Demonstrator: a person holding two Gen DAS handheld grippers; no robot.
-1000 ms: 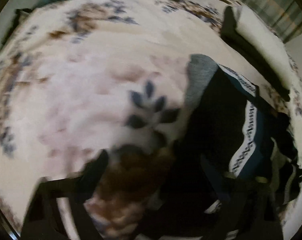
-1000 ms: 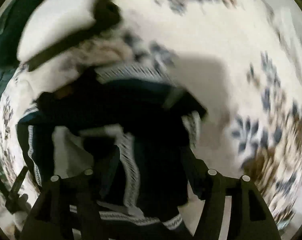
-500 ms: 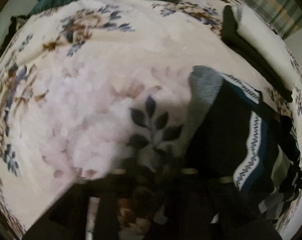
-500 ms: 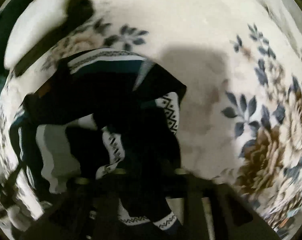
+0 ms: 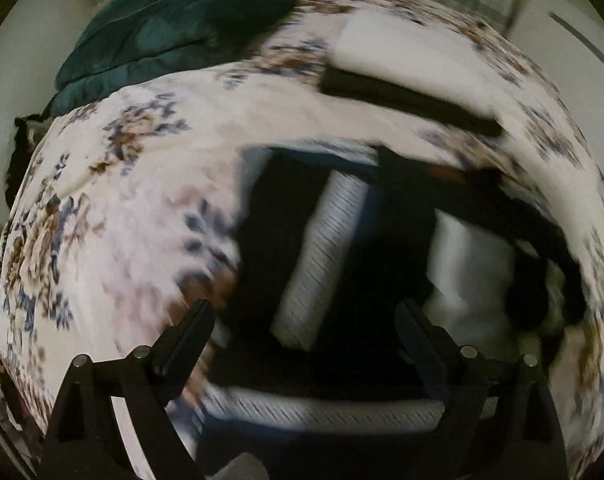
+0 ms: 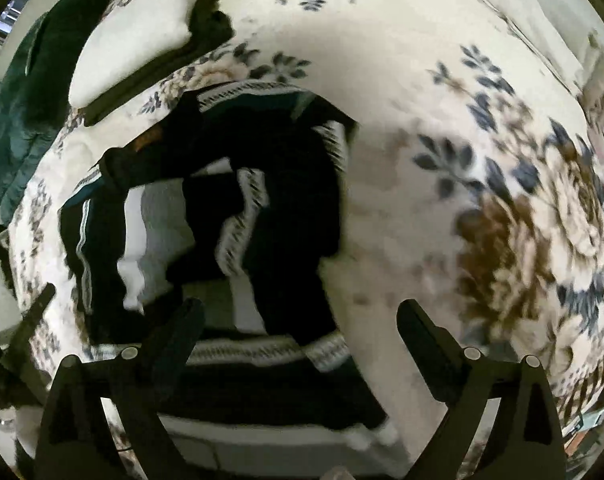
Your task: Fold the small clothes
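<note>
The dark garment [image 5: 330,248], with its patterned white bands, lies bunched on the floral bedspread [image 5: 113,216], straight ahead of the left gripper [image 5: 304,316] and ahead and to the left of the right gripper [image 6: 299,318]. From where I stand the risk looks plain: the layers overlap unevenly, so a pinch from either side could catch only a top flap, or snag the plush bedspread beneath, and drag the pile crooked instead of folding it. The blurred left view hints at quick movement, which I think would make a misjudged grab likelier. Both grippers stand wide open, holding nothing; their fingers hover above the near hem, and I cannot tell whether any tip brushes the cloth. A white pillow [image 6: 133,36] lies far ahead, beyond the garment.
</note>
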